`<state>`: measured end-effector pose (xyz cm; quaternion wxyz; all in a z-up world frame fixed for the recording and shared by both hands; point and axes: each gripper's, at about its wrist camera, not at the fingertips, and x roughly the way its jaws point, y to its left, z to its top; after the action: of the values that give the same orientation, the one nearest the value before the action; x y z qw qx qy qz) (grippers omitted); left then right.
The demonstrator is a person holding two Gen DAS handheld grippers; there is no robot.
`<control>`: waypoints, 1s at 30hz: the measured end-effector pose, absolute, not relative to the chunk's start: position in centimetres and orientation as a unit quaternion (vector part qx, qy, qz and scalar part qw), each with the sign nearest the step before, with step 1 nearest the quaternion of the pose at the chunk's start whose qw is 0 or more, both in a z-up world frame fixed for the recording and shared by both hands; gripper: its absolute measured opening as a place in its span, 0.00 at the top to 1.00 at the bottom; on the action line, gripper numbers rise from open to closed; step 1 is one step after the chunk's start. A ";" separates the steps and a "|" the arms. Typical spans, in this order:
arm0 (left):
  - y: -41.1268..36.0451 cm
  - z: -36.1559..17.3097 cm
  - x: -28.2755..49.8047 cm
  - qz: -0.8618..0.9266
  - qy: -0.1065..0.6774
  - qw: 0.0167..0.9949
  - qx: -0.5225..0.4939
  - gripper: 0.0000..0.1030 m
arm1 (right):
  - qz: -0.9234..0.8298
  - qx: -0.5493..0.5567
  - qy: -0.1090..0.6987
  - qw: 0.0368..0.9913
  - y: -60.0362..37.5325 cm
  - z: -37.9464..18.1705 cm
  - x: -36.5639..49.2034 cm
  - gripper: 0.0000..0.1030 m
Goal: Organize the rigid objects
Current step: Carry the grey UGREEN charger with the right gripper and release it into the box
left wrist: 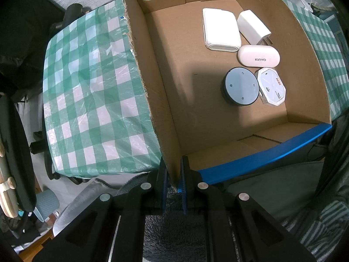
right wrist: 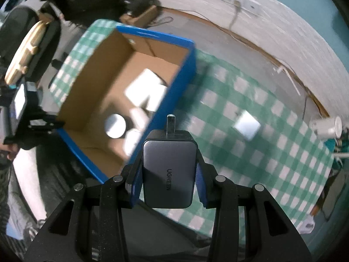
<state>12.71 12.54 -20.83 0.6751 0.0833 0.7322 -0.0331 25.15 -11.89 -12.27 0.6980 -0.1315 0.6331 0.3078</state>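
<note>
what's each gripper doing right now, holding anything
Left gripper: shut on the box wall at its near corner.
Right gripper: shut on the grey charger, prongs pointing away, above the table beside the box.

Box contents (right wrist: pixel 139 91) motion-blurred beyond recognition

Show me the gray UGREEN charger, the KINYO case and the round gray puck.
UGREEN charger (right wrist: pixel 169 170): right wrist view, gray front face.
KINYO case (left wrist: pixel 258 56): left wrist view, white lid.
round gray puck (left wrist: pixel 241 85): left wrist view, flat top.

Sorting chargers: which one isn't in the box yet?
The dark grey UGREEN charger, clamped in the right gripper; the white charger lies inside the box.
</note>
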 end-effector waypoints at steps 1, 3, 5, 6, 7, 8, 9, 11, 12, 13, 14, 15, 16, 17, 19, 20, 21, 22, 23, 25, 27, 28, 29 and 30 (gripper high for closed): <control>12.5 -20.8 12.7 -0.033 0.732 0.675 0.083 0.91 | 0.314 -0.133 0.631 0.697 -11.0 -12.1 25.0 0.60; 12.5 -20.8 12.7 -0.033 0.732 0.675 0.084 0.91 | 0.324 -0.135 0.629 0.693 -9.5 -12.1 24.8 0.60; 12.5 -20.8 12.8 -0.033 0.733 0.675 0.085 0.91 | 0.334 -0.142 0.629 0.687 -7.8 -12.3 24.4 0.60; 12.5 -20.8 12.8 -0.033 0.733 0.674 0.087 0.91 | 0.337 -0.146 0.629 0.685 -7.1 -12.5 24.2 0.60; 12.4 -20.8 12.9 -0.033 0.733 0.674 0.089 0.91 | 0.340 -0.151 0.629 0.683 -6.5 -12.7 24.0 0.60; 12.4 -20.8 12.9 -0.033 0.733 0.673 0.090 0.91 | 0.343 -0.153 0.629 0.681 -5.9 -12.8 23.9 0.60; 12.3 -20.8 13.0 -0.033 0.733 0.673 0.092 0.91 | 0.344 -0.154 0.631 0.678 -5.3 -13.2 23.8 0.60; 12.4 -20.8 13.0 -0.032 0.733 0.674 0.092 0.91 | 0.350 -0.157 0.633 0.672 -4.2 -14.0 23.6 0.60; 12.4 -20.8 13.0 -0.033 0.732 0.674 0.092 0.91 | 0.351 -0.156 0.635 0.670 -3.9 -14.3 23.5 0.60; 12.4 -20.8 13.0 -0.032 0.733 0.674 0.091 0.91 | 0.352 -0.159 0.636 0.668 -3.6 -14.6 23.4 0.60; 12.4 -20.8 13.0 -0.032 0.733 0.674 0.091 0.91 | 0.352 -0.163 0.637 0.667 -3.3 -14.9 23.4 0.60; 12.3 -20.8 13.0 -0.033 0.733 0.674 0.091 0.91 | 0.349 -0.169 0.639 0.665 -3.0 -15.5 23.3 0.60; 12.3 -20.8 13.0 -0.033 0.732 0.674 0.092 0.91 | 0.347 -0.174 0.641 0.662 -2.8 -16.0 23.2 0.60; 12.4 -20.8 13.0 -0.032 0.733 0.674 0.092 0.91 | 0.345 -0.179 0.643 0.660 -2.6 -16.4 23.2 0.60; 12.4 -20.8 13.0 -0.033 0.733 0.674 0.091 0.91 | 0.338 -0.183 0.648 0.657 -2.6 -17.4 23.2 0.60; 12.4 -20.8 13.0 -0.033 0.733 0.674 0.090 0.91 | 0.336 -0.183 0.652 0.655 -2.7 -17.8 23.2 0.60; 12.4 -20.8 13.0 -0.033 0.733 0.674 0.091 0.91 | 0.334 -0.179 0.656 0.653 -2.9 -18.2 23.2 0.60; 12.4 -20.8 13.0 -0.033 0.733 0.674 0.091 0.91 | 0.333 -0.177 0.658 0.651 -2.9 -18.5 23.2 0.60; 12.3 -20.8 13.0 -0.034 0.733 0.674 0.091 0.91 | 0.332 -0.178 0.659 0.650 -3.0 -18.8 23.1 0.60; 12.3 -20.9 13.1 -0.033 0.733 0.674 0.091 0.91 | 0.334 -0.175 0.659 0.650 -3.1 -19.1 22.9 0.60; 12.3 -20.9 13.0 -0.033 0.732 0.674 0.092 0.91 | 0.336 -0.173 0.661 0.648 -3.2 -19.3 22.8 0.60; 12.3 -20.9 13.0 -0.033 0.732 0.674 0.092 0.91 | 0.336 -0.175 0.661 0.648 -3.2 -19.4 22.8 0.60; 12.3 -20.9 13.1 -0.033 0.732 0.675 0.092 0.91 | 0.337 -0.176 0.660 0.648 -3.2 -19.4 22.7 0.60; 12.3 -20.8 13.1 -0.033 0.732 0.674 0.091 0.91 | 0.337 -0.177 0.659 0.649 -3.1 -19.4 22.7 0.60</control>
<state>13.07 12.29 -20.85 0.6745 0.0912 0.7319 -0.0334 22.67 -3.12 -19.36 0.6485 -0.1767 0.6590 0.3375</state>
